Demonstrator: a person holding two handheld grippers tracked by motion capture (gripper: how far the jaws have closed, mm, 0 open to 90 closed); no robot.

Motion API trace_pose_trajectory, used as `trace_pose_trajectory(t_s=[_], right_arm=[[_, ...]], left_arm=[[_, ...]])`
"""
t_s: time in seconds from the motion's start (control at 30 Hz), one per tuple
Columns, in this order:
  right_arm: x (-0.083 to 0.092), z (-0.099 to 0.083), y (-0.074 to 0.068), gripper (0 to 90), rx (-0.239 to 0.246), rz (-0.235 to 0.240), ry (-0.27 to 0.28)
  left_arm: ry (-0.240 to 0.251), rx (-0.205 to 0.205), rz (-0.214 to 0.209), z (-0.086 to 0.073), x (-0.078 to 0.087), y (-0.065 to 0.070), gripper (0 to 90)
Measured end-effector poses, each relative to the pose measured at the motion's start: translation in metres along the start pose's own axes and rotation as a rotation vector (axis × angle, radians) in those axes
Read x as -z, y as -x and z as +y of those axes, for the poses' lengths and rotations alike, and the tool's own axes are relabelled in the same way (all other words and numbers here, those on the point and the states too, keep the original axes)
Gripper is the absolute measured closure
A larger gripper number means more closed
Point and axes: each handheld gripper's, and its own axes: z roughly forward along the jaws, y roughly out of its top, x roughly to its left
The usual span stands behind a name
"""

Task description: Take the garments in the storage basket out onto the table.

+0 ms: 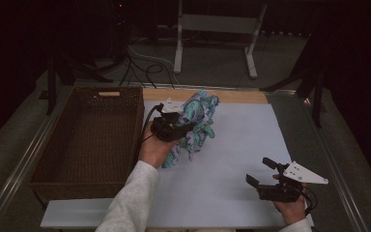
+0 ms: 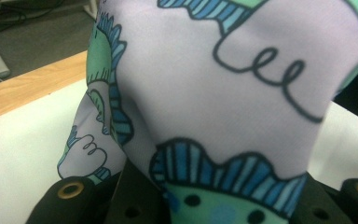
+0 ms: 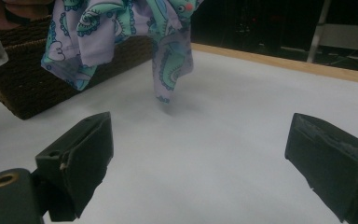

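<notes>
A lilac cloth [image 1: 195, 125] printed with green and blue shapes hangs bunched above the white table top [image 1: 241, 145], just right of the basket. My left gripper [image 1: 186, 126] is shut on the cloth and holds it off the surface. In the left gripper view the cloth [image 2: 223, 93] drapes over the jaws and hides them. In the right gripper view the cloth [image 3: 121, 32] dangles clear of the table, in front of the basket. My right gripper [image 1: 262, 172] rests near the front right of the table, open, with nothing between its pads [image 3: 88, 154].
A brown wicker basket [image 1: 89, 140] stands at the table's left, with nothing inside it. A wooden strip [image 1: 241, 95] runs along the far edge. Beyond it are a white metal stand [image 1: 217, 29] and cables on the floor. Black stands flank both sides.
</notes>
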Motion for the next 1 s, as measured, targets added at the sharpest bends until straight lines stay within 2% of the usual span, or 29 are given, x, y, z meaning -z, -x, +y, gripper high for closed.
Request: trace_pose_trajectory(t_s=[0.77, 1.0], right_arm=[[0.002, 0.0, 0.001, 7.7, -0.008, -0.003, 0.005], [0.002, 0.0, 0.001, 7.7, -0.008, -0.003, 0.004]], left_arm=[[0.003, -0.005, -0.049, 0.001, -0.023, 0.025, 72.8], [-0.003, -0.013, -0.052, 0.0, -0.029, 0.032, 72.8]])
